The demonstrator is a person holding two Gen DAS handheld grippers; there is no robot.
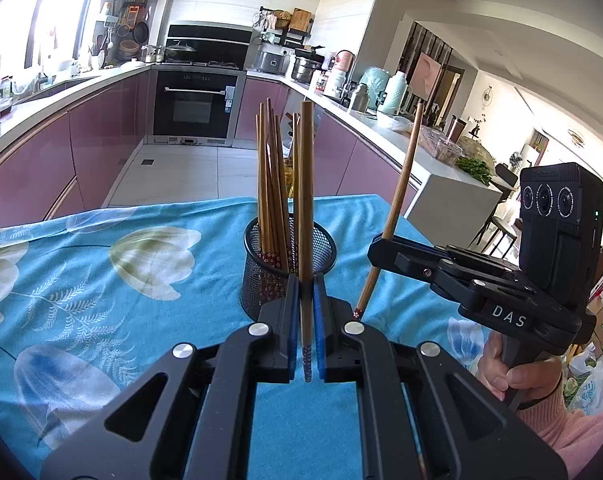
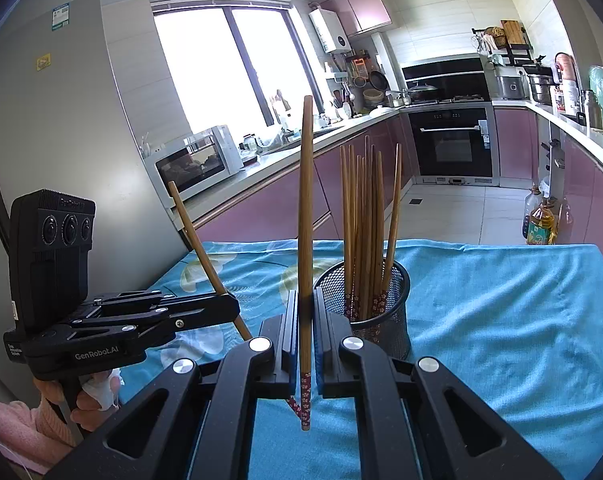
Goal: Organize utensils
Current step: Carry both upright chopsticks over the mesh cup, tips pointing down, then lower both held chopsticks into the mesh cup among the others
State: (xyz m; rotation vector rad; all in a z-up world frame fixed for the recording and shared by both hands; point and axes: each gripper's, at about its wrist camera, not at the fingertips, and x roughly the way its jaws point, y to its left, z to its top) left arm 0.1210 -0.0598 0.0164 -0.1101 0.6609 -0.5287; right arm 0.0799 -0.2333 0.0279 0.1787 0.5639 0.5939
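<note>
Both grippers clamped — my left gripper [image 1: 306,332] pinches one chopstick [image 1: 306,216] upright, my right gripper [image 2: 306,332] another chopstick [image 2: 306,240]. Mesh cup [image 1: 325,248] of chopsticks stands just ahead on blue cloth [image 1: 101,280].

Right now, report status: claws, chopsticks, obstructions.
Left claw shut on one chopstick. Right claw shut on another chopstick. Mesh holder ahead, part full. Nothing in the way.
</note>
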